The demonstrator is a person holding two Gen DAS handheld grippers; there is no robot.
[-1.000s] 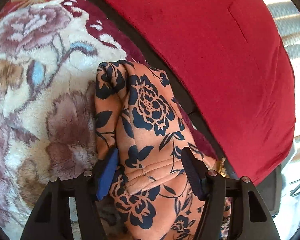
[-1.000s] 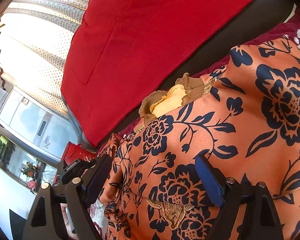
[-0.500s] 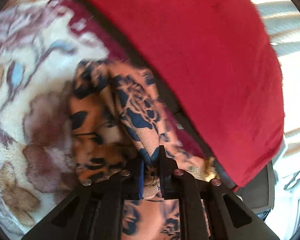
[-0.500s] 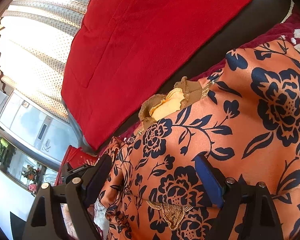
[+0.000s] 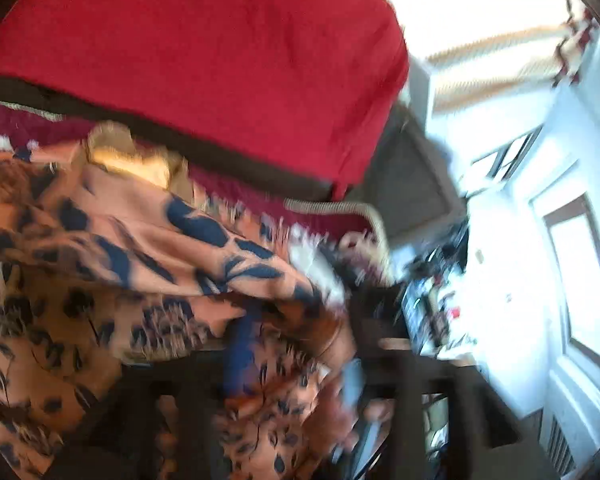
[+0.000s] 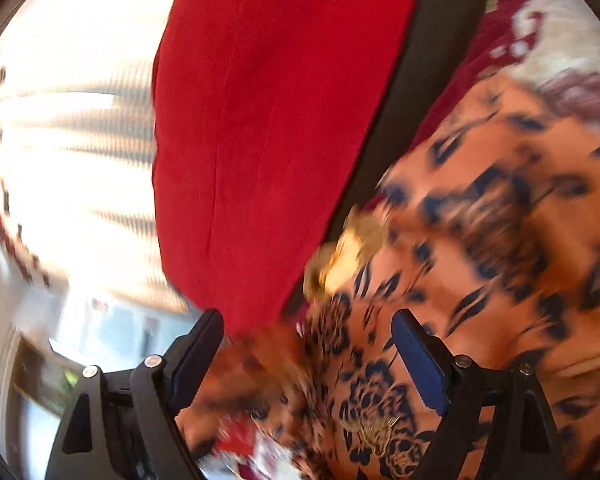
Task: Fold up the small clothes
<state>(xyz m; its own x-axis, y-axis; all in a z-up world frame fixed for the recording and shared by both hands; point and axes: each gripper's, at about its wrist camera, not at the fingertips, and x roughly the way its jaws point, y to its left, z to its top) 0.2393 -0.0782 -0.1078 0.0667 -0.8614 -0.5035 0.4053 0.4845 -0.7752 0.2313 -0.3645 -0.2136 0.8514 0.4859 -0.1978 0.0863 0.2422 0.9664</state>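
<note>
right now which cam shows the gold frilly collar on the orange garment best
The left wrist view: the collar lies unobstructed on the orange garment below the red cushion. The right wrist view shows the collar smaller and more blurred.

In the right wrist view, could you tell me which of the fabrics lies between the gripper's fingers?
The orange garment with dark blue flowers lies there, between the open right gripper. The plain red cushion stands behind, and the plush floral blanket lies at upper right.
</note>
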